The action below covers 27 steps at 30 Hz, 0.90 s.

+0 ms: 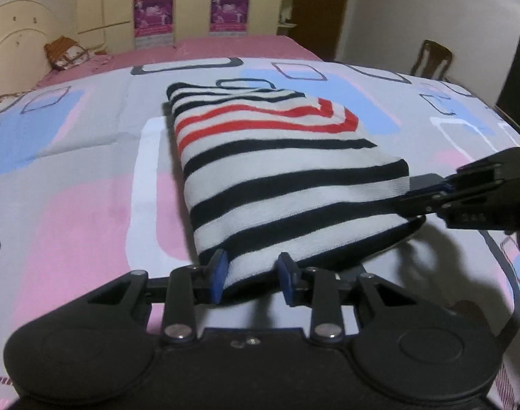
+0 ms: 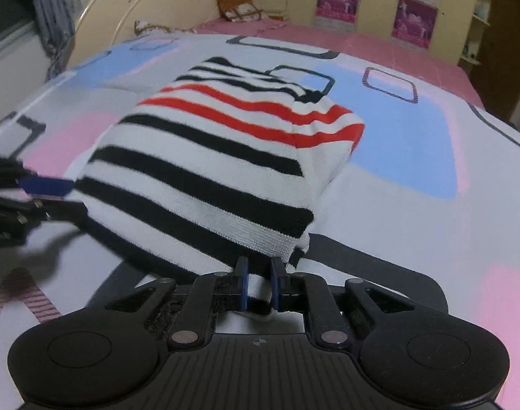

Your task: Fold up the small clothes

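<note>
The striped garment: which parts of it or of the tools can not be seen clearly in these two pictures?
- Striped garment: its underside and inner layers, covered by its top layer in both views.
- Left tool: blurred and cut by the right wrist view's left edge.
- Right tool: cut by the left wrist view's right edge.

Patterned bedspread (image 1: 89, 177); pink sheet (image 1: 225, 46); wooden chair (image 1: 430, 58); purple posters (image 1: 154, 13).
</note>
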Each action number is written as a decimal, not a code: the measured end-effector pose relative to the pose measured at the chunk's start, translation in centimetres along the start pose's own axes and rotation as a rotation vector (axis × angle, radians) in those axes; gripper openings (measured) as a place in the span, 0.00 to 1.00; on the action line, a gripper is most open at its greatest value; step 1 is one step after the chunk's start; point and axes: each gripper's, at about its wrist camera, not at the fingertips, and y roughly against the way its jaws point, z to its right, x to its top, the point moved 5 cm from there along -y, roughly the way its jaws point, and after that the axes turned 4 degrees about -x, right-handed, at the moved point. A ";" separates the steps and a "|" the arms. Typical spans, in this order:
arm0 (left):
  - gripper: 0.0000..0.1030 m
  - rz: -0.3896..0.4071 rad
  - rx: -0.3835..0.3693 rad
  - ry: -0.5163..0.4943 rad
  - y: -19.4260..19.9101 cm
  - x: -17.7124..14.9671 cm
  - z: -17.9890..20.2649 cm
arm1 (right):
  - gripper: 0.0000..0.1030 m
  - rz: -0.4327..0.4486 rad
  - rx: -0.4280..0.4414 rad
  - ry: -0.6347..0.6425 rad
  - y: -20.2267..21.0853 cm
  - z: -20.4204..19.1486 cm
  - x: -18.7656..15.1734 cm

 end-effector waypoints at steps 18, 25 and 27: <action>1.00 0.209 0.103 0.028 11.5 -2.6 10.5 | 1.00 0.247 -0.051 -0.213 17.3 2.0 -7.2; 1.00 0.216 0.144 0.001 15.2 -4.6 14.6 | 1.00 0.244 -0.103 -0.248 22.2 2.1 -11.3; 1.00 0.219 0.145 0.002 16.2 -5.1 15.6 | 1.00 0.250 -0.103 -0.250 23.5 1.7 -12.1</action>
